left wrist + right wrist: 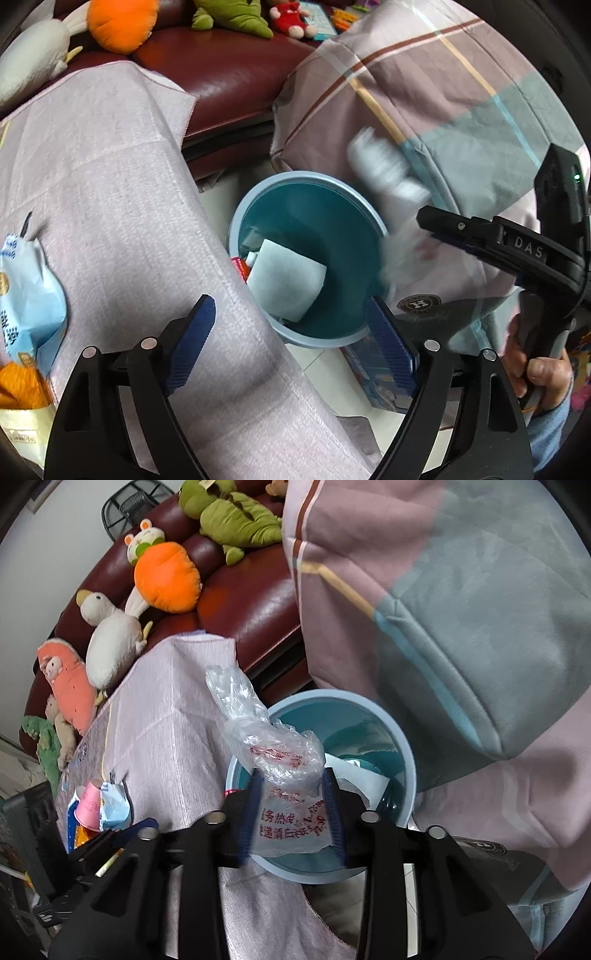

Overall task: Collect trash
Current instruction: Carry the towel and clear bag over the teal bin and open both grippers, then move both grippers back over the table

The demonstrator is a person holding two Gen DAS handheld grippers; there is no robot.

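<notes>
A blue round bin (306,177) stands on the floor beside the cloth-covered table, with white paper (284,280) and a red-printed wrapper inside. My left gripper (290,301) hangs over the bin's near rim, jaws wide open and nothing between them. In the right wrist view my right gripper (291,775) is above the bin (406,746). A crumpled clear plastic bag with red print (280,753) stands loosely between its parted blue pads. The same bag (384,170) is a white blur in the left wrist view.
The table's pinkish cloth (110,184) carries a light blue snack wrapper (26,295) and a pink paper cup (88,805). A maroon sofa (229,74) with plush toys is behind. A striped quilt (443,92) overhangs the bin. A printed box (369,369) lies on the floor.
</notes>
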